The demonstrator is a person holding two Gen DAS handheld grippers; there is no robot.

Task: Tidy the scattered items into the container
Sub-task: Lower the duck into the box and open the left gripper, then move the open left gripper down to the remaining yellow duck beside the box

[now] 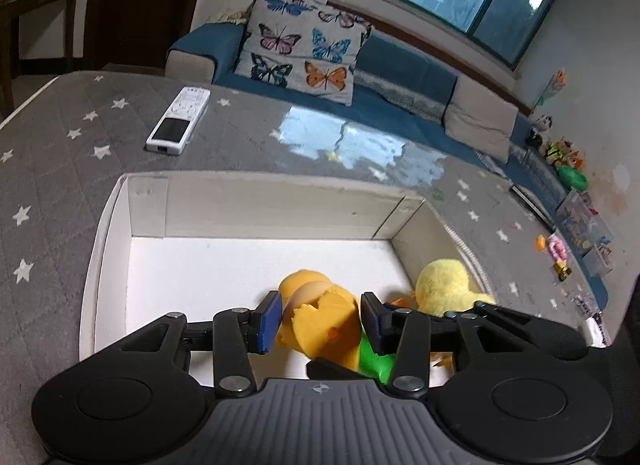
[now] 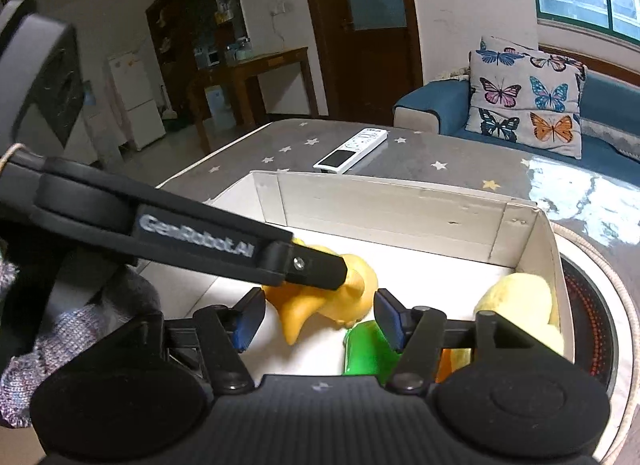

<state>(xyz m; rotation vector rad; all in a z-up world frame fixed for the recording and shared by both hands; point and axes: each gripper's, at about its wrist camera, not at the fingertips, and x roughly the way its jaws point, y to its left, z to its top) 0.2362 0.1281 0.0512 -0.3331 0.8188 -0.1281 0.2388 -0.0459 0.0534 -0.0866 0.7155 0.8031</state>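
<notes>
Grey starred tabletop [image 1: 60,169]; left claw [image 1: 320,321] half-hides orange toy [image 1: 320,317] in box [image 1: 260,209].

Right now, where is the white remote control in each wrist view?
Left wrist view: the remote control lies upper left on the star-patterned table, beyond the white box's far wall.
Right wrist view: the remote control sits at centre, above the box's far wall.
Shared landmark: the butterfly cushion.

Matt cardboard box [image 1: 272,205], fuzzy plush duck [image 1: 444,285], quilted cloth table cover [image 1: 60,169]
</notes>
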